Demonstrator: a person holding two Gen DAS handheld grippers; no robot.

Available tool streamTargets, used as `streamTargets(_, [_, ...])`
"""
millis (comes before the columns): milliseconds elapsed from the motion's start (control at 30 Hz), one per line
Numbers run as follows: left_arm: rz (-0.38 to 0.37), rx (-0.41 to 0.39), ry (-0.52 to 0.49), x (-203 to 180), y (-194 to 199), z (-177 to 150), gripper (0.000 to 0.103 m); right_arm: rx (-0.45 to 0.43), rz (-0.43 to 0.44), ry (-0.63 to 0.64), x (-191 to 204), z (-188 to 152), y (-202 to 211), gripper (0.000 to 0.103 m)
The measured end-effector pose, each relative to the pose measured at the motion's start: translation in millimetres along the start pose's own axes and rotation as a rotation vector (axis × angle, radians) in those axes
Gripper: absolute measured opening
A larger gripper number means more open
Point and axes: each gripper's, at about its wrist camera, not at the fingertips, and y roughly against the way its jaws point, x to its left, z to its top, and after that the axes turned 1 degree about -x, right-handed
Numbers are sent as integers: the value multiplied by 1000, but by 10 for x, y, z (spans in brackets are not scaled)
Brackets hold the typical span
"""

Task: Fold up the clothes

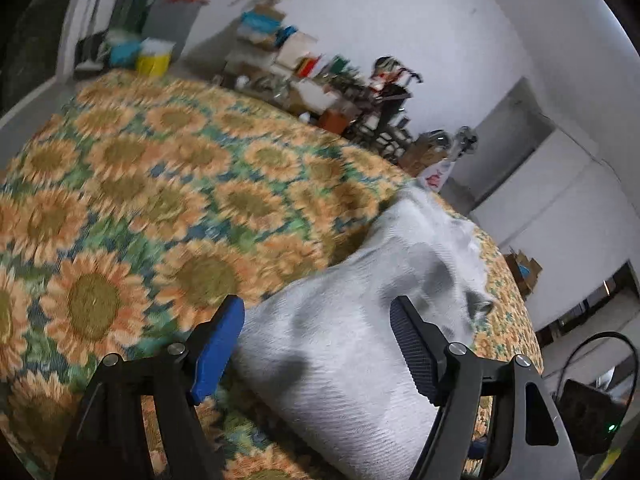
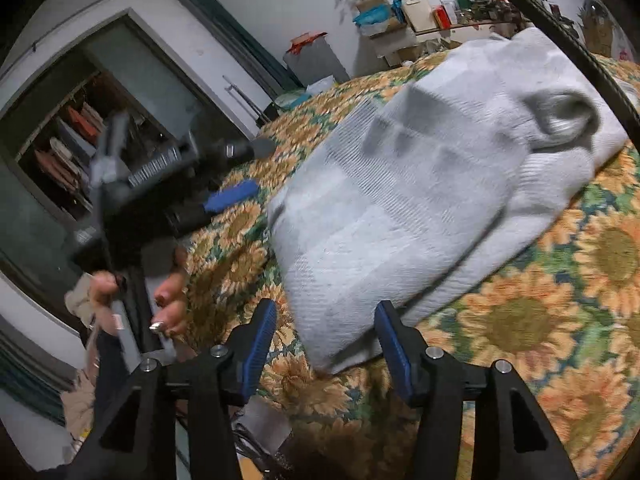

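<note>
A light grey knitted sweater [image 1: 352,344] lies folded into a thick bundle on the sunflower-patterned bedspread [image 1: 132,184]. My left gripper [image 1: 318,312] is open, its blue-padded fingers standing on either side of the bundle's near end, nothing pinched. In the right wrist view the same sweater [image 2: 420,184] stretches away with its neck opening [image 2: 564,116] at the far end. My right gripper [image 2: 326,320] is open just before the sweater's near edge. The left gripper [image 2: 192,196] appears there at the left, held by a hand [image 2: 168,304], one blue pad [image 2: 230,196] showing.
The bedspread [image 2: 540,320] covers a wide bed. A cluttered shelf [image 1: 304,68] with boxes and a plant runs along the white wall. An open wardrobe [image 2: 72,136] with hanging clothes stands left of the bed. A black cable [image 2: 568,40] crosses the upper right.
</note>
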Motion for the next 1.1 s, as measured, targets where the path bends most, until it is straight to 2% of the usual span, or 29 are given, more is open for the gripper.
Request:
streamTargets(33, [19,1,-24,-36,-4,-15,76,13,-44,12,45,-14,-107,57])
streamTargets(67, [80,11,-48,-79,-19,-47,76,29,-69,14,49,-23,-186,58])
streamTargets(100, [195,46,-76,-87,-76,-111,76,63,-92,5,54,-42,-306,57])
streamTargets(133, [251,80,-67,-25,-158,-172,75,121,-78,-21,28,-101,-434,56])
streamTargets(167, [285,112,-46,55,-244,-229,78,114,-100,13,73,-157,-457,51])
streamTargets(200, [261,88,-1,134,-217,-268,78,107,-121,47,117,-214,-478,51])
streamTargets(233, [218,48,51,212,-154,-302,78,111,-114,69,156,-267,-476,53])
streamTargets(267, [197,45,74,254,-113,-317,78,112,-97,68,164,-304,-464,57])
streamTargets(333, [154,53,156,357,26,-352,78,101,-81,65,164,-362,-421,58])
streamTargets(500, [-47,96,533,709,305,-542,78,35,-134,99,170,-359,-431,57])
streamTargets(533, [-77,107,576,740,333,-580,78,22,-149,135,189,-350,-467,55])
streamTargets(600, [-110,147,630,742,350,-672,78,13,-177,241,283,-391,-536,51])
streamTargets(633, [-111,156,642,729,368,-703,78,9,-211,282,322,-360,-587,45])
streamTargets(667, [-94,132,640,704,421,-716,79,4,-239,302,327,-388,-599,33])
streamTargets(733, [-70,118,650,673,465,-727,80,1,-203,266,258,-387,-555,29])
streamTargets(800, [-82,124,697,679,482,-744,81,-17,-144,215,201,-339,-464,27])
streamTargets(933, [-188,162,818,780,407,-850,81,-130,-77,229,242,-301,-146,23])
streamTargets(1100, [-327,210,968,912,304,-987,82,-189,-67,288,360,-294,71,20])
